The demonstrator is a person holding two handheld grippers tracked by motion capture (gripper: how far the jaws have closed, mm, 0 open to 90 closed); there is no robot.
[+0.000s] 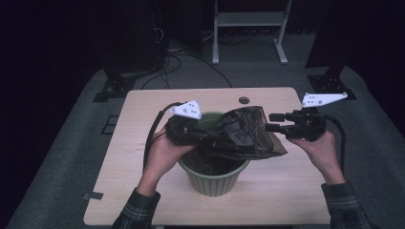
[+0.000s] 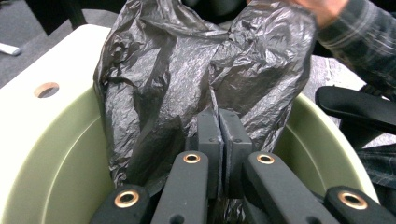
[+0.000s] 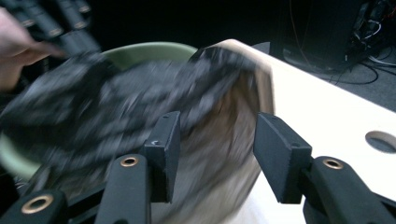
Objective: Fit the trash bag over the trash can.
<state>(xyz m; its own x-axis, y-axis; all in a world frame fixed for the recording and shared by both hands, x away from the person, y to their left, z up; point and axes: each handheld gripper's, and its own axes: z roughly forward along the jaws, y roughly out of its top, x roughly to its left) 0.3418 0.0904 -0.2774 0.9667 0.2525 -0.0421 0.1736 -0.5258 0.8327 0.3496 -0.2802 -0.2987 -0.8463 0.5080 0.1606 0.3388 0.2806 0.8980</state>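
Over the green bin (image 1: 215, 176) in the middle of the table (image 1: 138, 114), a black bin bag (image 1: 243, 131) hangs bunched between the two hands, its bulk lying across the bin's mouth and spilling past the right rim. The left tongs (image 1: 203, 133) are pressed together on a fold of the bag, just above the bin's near-left rim. The right tongs (image 1: 272, 122) stand spread at the bag's right edge, with the film loose between the jaws and neither pad pressing on it.

As a lining job it looks barely begun: the bag is at the bin, but still crumpled, its mouth not opened and no edge pulled over the rim. Spreading it, pushing it down inside and folding the edge around the rim seem to remain.

The left gripper view shows the pinch plainly, pads (image 2: 209, 135) meeting on black film (image 2: 187, 70) with the bin's pale inner wall (image 2: 51, 158) bare below. The right gripper view, blurred, shows the gap between its jaws (image 3: 217, 140) and the thin film (image 3: 215, 135) there.
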